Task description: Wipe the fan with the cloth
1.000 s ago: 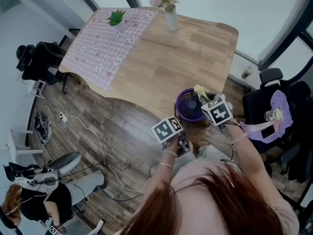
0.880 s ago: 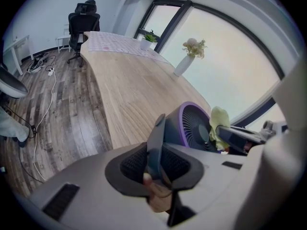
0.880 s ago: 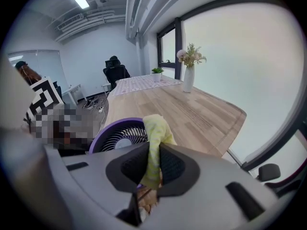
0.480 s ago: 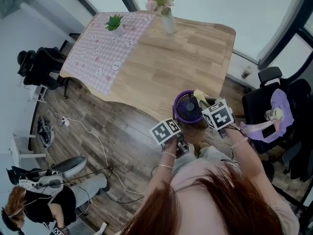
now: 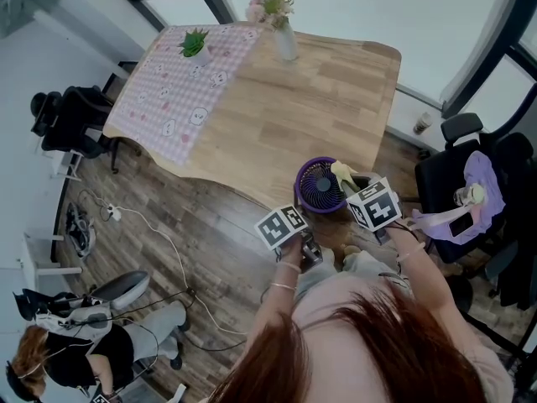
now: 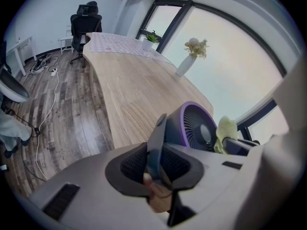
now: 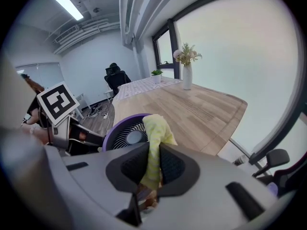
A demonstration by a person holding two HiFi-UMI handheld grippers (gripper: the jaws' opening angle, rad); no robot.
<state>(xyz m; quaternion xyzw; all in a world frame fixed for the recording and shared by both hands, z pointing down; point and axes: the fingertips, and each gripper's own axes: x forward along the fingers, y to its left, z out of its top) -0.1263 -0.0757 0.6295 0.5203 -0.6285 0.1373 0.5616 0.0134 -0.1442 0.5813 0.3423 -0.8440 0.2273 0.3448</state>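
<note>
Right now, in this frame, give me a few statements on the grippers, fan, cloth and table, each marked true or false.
1. The right gripper is shut on the yellow cloth. True.
2. The fan has a green rim. False: the rim is purple.
3. The left gripper is empty. False: it is shut on a dark flat part beside the fan, seemingly its stand.
4. A vase of flowers stands on the table. True.
5. The checked tablecloth covers the whole table. False: it covers only one end and the rest is bare wood.
</note>
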